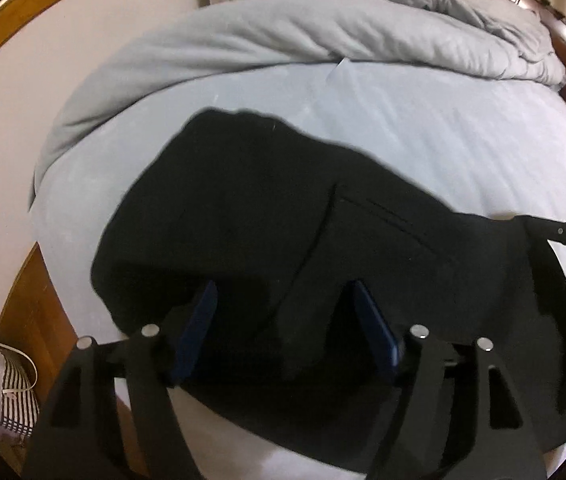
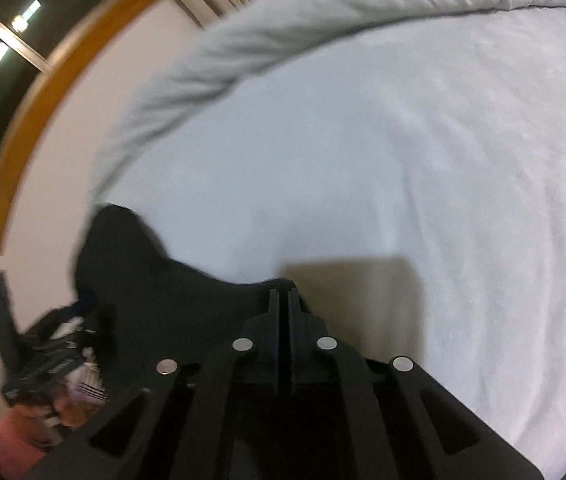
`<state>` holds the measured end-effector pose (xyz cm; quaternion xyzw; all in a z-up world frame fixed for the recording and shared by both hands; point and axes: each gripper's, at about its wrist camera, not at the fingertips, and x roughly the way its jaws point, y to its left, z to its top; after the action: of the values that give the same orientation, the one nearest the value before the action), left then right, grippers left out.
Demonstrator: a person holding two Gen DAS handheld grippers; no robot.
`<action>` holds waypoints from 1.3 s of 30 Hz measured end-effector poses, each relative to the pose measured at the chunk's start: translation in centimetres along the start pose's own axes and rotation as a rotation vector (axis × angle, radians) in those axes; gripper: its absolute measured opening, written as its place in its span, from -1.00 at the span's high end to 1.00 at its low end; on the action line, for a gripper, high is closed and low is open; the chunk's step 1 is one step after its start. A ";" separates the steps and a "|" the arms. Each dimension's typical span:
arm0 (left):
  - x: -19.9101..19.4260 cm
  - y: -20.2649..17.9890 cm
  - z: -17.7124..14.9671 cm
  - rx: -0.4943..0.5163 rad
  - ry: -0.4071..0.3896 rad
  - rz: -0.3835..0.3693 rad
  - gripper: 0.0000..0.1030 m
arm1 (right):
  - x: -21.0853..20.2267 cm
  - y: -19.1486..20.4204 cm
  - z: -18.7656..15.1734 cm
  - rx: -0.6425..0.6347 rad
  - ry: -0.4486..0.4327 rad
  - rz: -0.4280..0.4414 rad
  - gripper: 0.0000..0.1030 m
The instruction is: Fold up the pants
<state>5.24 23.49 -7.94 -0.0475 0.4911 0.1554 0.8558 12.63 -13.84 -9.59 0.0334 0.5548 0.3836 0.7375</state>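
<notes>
Left wrist view: bed (image 1: 423, 128) with duvet (image 1: 283, 36) bunched at 12 o'clock; black pants (image 1: 267, 216) spread across the sheet at centre, their lower edge cut off. Left gripper (image 1: 283, 304) hangs over the pants, jaws wide, nothing pinched. Right wrist view: only a corner of the pants, at 9 o'clock; right gripper (image 2: 284, 300) with jaws closed together at the cloth's edge; whether cloth is caught cannot be told. Floor clutter (image 2: 63, 364) is blurred.

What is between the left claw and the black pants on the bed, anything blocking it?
Nothing visible. The left claw stands open directly over the black pants, which lie on the light blue sheet with only dark fabric between its fingers. The rumpled grey duvet sits farther back, clear of the pants.
</notes>
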 end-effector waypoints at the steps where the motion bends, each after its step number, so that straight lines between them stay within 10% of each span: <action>1: 0.5 -0.2 -0.1 0.022 -0.006 0.017 -0.50 | 0.9 -0.2 0.0 0.007 0.014 -0.019 0.94; 8: -0.9 -0.7 0.0 0.025 0.034 0.004 -0.48 | -3.3 -1.6 -1.9 0.061 -0.054 0.015 0.50; 16: -4.5 2.6 -2.5 -0.083 0.138 -0.131 -0.43 | -11.9 -2.9 -14.4 0.144 -0.025 0.005 0.50; 22: -6.4 -3.8 -4.3 0.045 0.134 -0.244 -0.43 | -15.9 -3.7 -23.9 0.343 -0.013 -0.004 0.50; 28: -5.8 -13.0 -6.6 0.170 0.184 -0.375 -0.43 | -17.0 -1.0 -25.6 0.211 -0.088 -0.251 0.51; 34: -5.6 -16.1 -8.5 0.178 0.253 -0.442 -0.43 | -15.4 -0.6 -25.4 0.097 -0.081 -0.290 0.41; 39: -4.8 -16.0 -8.6 0.181 0.264 -0.415 -0.43 | -13.8 -0.8 -25.5 -0.012 -0.054 -0.301 -0.05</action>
<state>0.87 5.31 -9.37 -0.0903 0.5902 -0.0758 0.7986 -9.72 -32.31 -8.83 -0.0444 0.5311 0.2710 0.8016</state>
